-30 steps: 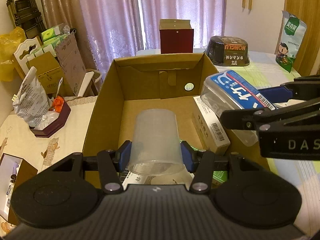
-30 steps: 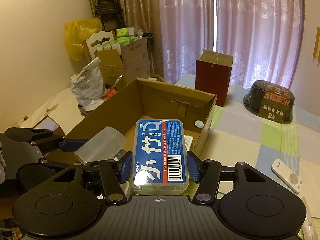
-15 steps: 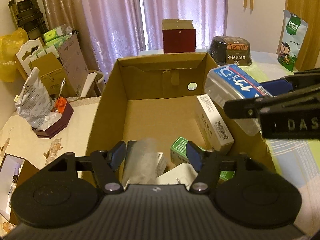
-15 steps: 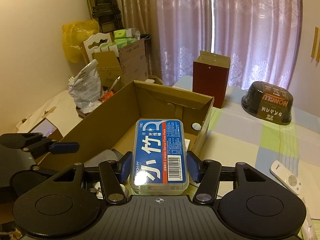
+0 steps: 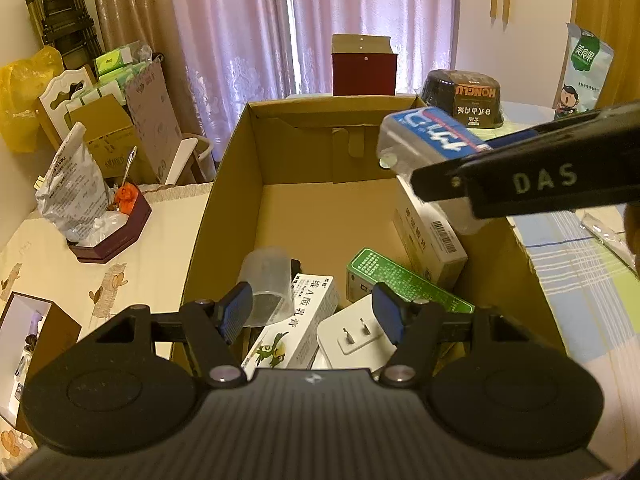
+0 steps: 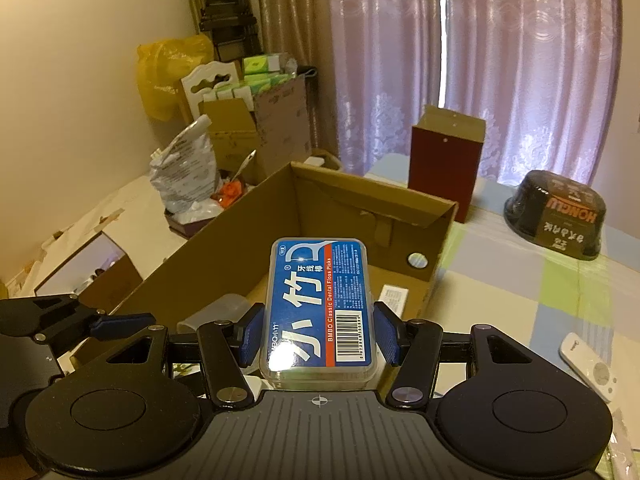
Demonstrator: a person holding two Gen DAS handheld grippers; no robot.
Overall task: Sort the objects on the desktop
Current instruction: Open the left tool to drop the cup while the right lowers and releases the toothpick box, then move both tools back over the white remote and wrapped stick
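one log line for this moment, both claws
left claw: open, empty | plastic cup: lying in cardboard box | right claw: shut on floss pick box, above cardboard box

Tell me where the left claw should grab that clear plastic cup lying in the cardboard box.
Probably across its round side wall, near the middle. The cup lies tipped on its side in the cardboard box, open mouth toward the left claw, beside a white carton. Come straight down from above, jaws spanning its width.
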